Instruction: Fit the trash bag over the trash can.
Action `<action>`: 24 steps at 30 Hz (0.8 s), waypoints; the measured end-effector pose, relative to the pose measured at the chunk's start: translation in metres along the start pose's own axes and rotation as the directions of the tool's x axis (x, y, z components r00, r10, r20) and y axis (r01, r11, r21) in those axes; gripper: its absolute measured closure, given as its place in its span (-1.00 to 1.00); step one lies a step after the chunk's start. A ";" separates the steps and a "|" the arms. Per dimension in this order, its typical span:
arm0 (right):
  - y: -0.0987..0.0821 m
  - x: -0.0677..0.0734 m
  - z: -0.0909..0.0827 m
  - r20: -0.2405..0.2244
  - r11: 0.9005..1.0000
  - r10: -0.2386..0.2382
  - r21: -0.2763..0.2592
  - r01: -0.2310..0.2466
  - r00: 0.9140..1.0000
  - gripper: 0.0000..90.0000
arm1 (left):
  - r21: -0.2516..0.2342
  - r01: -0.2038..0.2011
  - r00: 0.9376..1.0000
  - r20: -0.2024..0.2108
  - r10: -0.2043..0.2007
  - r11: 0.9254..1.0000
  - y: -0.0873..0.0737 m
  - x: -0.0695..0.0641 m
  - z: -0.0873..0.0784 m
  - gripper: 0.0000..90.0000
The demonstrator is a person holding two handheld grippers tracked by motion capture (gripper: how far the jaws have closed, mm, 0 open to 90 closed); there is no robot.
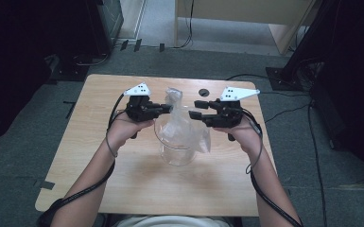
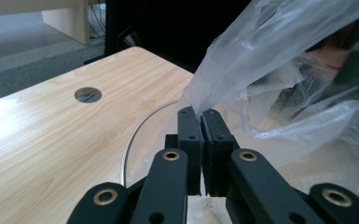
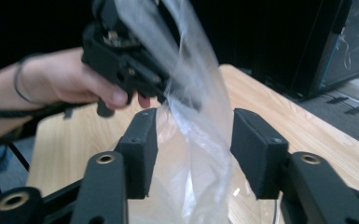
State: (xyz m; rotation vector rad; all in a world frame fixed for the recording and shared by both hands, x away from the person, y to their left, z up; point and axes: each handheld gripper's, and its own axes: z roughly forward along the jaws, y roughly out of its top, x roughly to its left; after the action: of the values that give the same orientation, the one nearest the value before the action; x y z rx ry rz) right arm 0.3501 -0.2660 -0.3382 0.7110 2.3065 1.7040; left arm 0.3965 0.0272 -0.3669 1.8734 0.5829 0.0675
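A clear plastic bag (image 1: 182, 123) stands up out of a round glass bowl (image 1: 177, 153) in the middle of the wooden table (image 1: 123, 189). My left gripper (image 1: 169, 108) is shut on the bag's upper left edge; in the left gripper view the film (image 2: 270, 60) is pinched between the closed pads (image 2: 201, 114), above the bowl's rim (image 2: 135, 135). My right gripper (image 1: 195, 109) is open at the bag's right side. In the right gripper view the bag (image 3: 200, 107) hangs between the spread jaws (image 3: 196, 135), touching neither pad. The person's hand (image 3: 74, 79) holds the left gripper beyond it.
A round cable hole (image 1: 203, 91) lies in the tabletop behind the bowl. Beyond the table stand a light wooden cabinet (image 1: 246, 19) and dark equipment stands (image 1: 307, 42), with cables across the grey floor. Bare tabletop stretches left, right and in front of the bowl.
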 end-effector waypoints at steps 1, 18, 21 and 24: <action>0.000 0.001 0.002 0.013 1.000 -0.009 0.018 0.008 1.000 0.22 | -0.001 -0.001 1.000 0.001 0.001 1.000 0.000 0.000 0.000 0.94; -0.012 -0.020 0.017 0.173 0.996 0.080 0.028 -0.086 0.982 1.00 | -0.023 -0.011 1.000 -0.010 0.011 1.000 -0.003 -0.002 -0.027 0.36; -0.013 -0.021 0.016 0.187 0.995 0.089 0.027 -0.096 0.978 1.00 | -0.025 0.002 1.000 0.007 -0.002 1.000 -0.002 -0.006 -0.030 0.29; -0.013 -0.020 0.017 0.189 0.995 0.084 0.034 -0.092 0.978 1.00 | -0.025 -0.002 1.000 0.013 0.003 1.000 0.004 -0.014 -0.030 0.23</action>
State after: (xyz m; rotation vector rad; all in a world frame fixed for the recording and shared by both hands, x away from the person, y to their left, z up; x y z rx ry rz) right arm 0.3711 -0.2645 -0.3584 0.9520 2.2180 1.5529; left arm 0.3765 0.0461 -0.3488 1.8489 0.5687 0.0643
